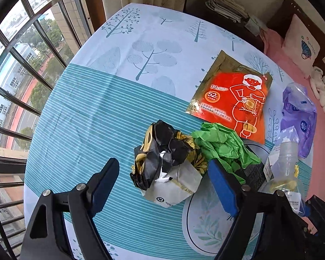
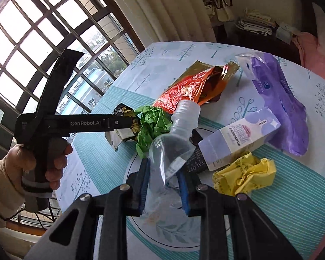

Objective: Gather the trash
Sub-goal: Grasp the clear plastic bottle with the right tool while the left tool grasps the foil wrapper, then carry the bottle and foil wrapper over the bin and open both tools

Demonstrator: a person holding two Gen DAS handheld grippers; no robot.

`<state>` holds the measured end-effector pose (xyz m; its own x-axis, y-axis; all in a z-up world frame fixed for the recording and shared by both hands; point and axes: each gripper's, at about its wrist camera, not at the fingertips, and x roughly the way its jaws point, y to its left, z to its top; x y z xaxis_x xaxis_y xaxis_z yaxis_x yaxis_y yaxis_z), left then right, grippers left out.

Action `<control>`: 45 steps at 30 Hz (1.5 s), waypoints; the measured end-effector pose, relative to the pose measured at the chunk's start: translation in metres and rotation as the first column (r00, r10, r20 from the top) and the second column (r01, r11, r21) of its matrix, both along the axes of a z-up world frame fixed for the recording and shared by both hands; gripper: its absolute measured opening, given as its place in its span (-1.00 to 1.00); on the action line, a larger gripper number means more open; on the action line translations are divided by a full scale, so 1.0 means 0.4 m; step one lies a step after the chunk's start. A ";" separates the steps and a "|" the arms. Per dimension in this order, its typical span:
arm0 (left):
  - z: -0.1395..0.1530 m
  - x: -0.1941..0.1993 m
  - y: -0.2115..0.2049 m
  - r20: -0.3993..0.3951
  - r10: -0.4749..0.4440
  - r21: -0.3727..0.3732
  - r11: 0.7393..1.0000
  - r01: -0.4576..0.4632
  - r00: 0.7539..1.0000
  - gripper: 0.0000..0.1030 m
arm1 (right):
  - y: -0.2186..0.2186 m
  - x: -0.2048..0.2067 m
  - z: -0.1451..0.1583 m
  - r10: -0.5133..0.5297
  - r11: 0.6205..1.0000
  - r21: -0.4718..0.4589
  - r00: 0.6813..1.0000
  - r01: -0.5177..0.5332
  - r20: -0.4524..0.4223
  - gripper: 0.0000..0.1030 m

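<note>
My right gripper [image 2: 164,184] is shut on a clear plastic bottle [image 2: 173,143] with a white cap and holds it above the table; the bottle also shows at the right of the left wrist view [image 1: 286,169]. My left gripper [image 1: 162,171] is open, its fingers either side of a crumpled black, gold and white paper bag [image 1: 166,162]. Crumpled green paper [image 1: 223,143] lies just right of the bag. An orange and gold heat-pack wrapper [image 1: 234,99] lies behind them.
A purple tissue pack [image 2: 279,99], a pale purple carton [image 2: 240,138], a crumpled yellow wrapper [image 2: 244,175] and a black box [image 2: 195,160] lie on the table with the tree-print cloth [image 1: 97,108]. A barred window is at the left, a pink bed at the right.
</note>
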<state>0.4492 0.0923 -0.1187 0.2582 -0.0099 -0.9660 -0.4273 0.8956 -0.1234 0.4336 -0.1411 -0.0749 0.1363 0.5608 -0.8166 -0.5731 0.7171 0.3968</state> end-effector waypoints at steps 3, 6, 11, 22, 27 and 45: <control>-0.024 0.017 0.003 -0.014 0.018 -0.018 1.000 -0.018 1.000 0.59 | 0.001 0.005 -0.005 -0.012 1.000 0.002 1.000 0.012 -0.005 -0.51; -0.055 0.029 0.008 -0.028 0.032 -0.054 0.998 -0.033 0.999 0.35 | -0.001 0.006 -0.009 -0.020 1.000 0.004 1.000 0.020 -0.013 -0.51; -0.058 0.015 0.017 0.001 0.058 -0.068 0.996 -0.057 0.998 0.05 | -0.013 -0.010 -0.003 -0.043 0.999 0.010 0.999 0.043 -0.013 -0.51; 0.041 -0.153 -0.011 0.047 -0.007 -0.041 0.999 0.009 0.999 -0.05 | -0.035 -0.116 0.047 -0.112 0.993 0.020 0.994 0.112 0.007 -0.51; 0.112 -0.306 -0.029 0.102 -0.101 -0.025 0.994 0.104 0.990 -0.05 | -0.026 -0.241 0.075 -0.155 0.988 0.002 0.988 0.155 0.026 -0.51; 0.214 -0.883 0.049 0.213 -0.389 -0.034 0.914 0.405 0.896 -0.04 | 0.127 -0.830 0.120 -0.398 0.914 -0.060 0.916 0.401 0.056 -0.51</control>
<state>0.0959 0.1121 -0.0331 0.4025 -0.2223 -0.8880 0.0021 0.9703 -0.2419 0.1016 -0.0904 -0.0270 0.3721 0.3956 -0.8397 -0.2486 0.9141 0.3205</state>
